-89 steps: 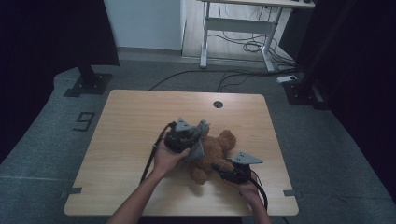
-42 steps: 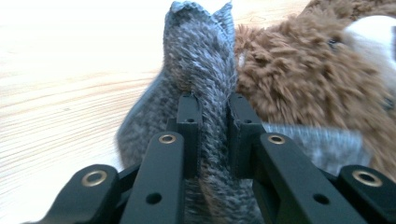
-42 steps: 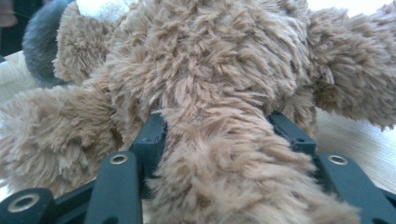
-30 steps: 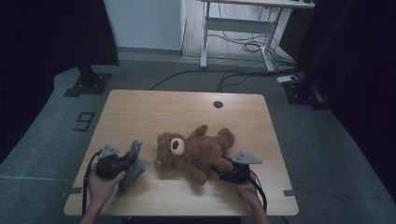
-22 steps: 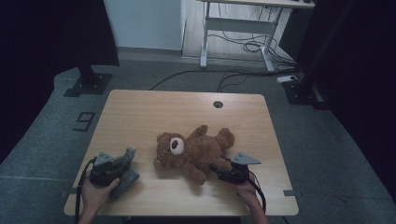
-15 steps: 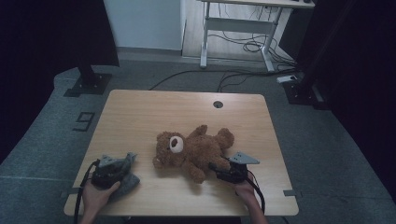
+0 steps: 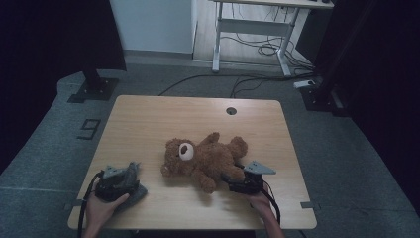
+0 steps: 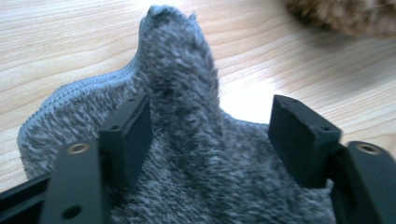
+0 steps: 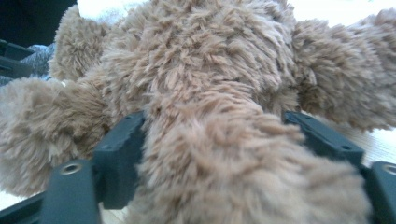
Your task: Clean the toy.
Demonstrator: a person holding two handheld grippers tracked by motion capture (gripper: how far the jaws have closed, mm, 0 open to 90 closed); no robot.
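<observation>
One wooden table (image 7: 148, 119) on grey carpet (image 7: 49, 148)

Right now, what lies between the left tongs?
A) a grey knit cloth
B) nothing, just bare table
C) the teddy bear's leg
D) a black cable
A: in the left gripper view a ridge of the grey knit cloth stands between the left tongs, whose jaws have just been opening and stand apart, the right one clear of it.
</observation>
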